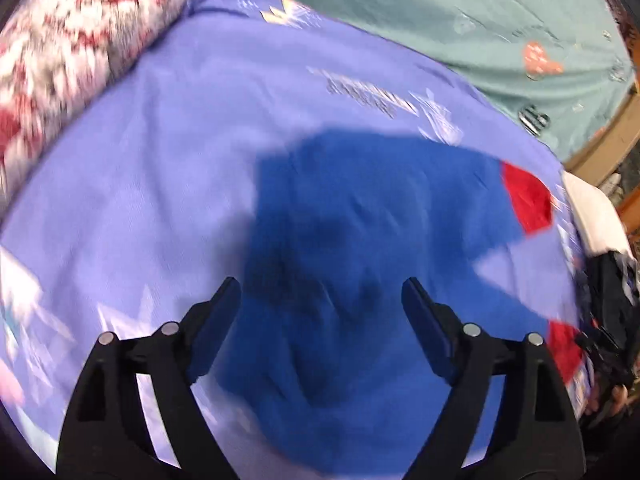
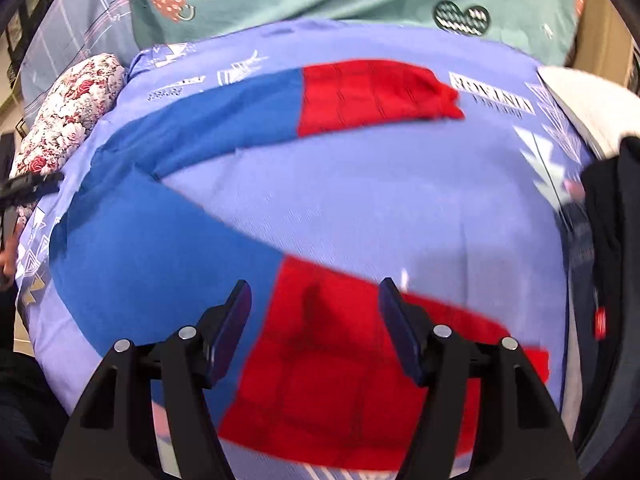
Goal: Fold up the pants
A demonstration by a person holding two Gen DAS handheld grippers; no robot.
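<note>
The pants [image 2: 168,240], blue with red lower legs, lie spread in a V on the lilac sheet [image 2: 380,208], and they look light, soft and limp, so I judge they will sag and crease unless taken by an edge: waist or cuff. The left gripper [image 1: 320,292] hovers over the blue waist end and the right gripper [image 2: 314,294] over the near red cuff [image 2: 340,380], both with fingers apart and holding nothing. Writing on the sheet is too blurred to read surely.
</note>
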